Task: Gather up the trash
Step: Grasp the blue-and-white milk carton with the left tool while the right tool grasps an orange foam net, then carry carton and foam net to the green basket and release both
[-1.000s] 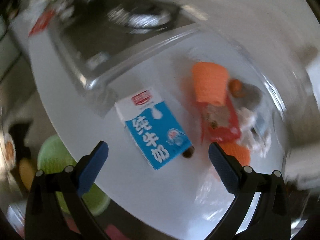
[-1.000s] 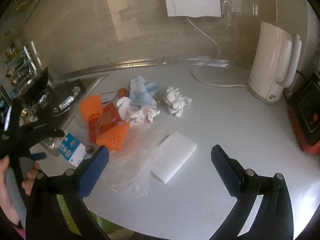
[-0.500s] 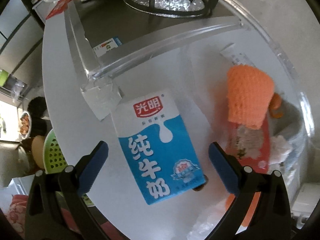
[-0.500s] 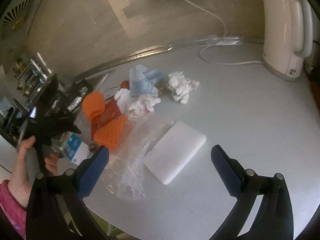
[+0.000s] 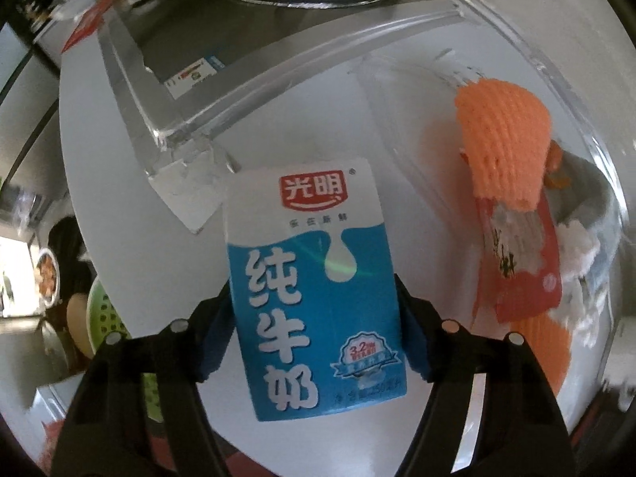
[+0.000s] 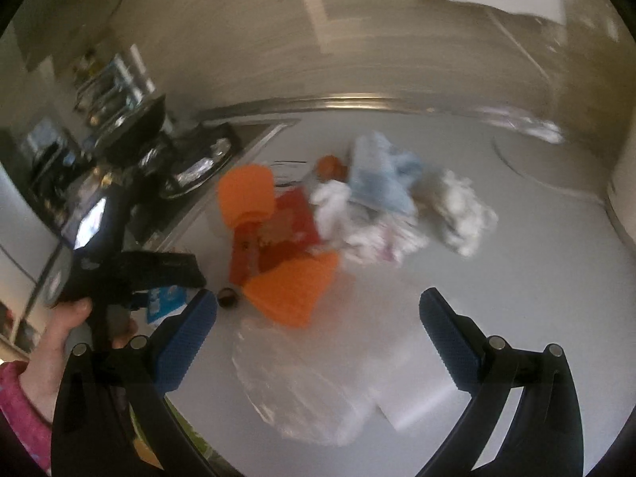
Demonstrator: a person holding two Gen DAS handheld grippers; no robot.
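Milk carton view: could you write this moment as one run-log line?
left gripper: closing around milk carton lying on counter | right gripper: open, empty, above clear plastic bag | trash pile uncollected

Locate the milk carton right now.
In the left wrist view the milk carton lies flat on the white counter between the closing left gripper, beside the stove's corner.
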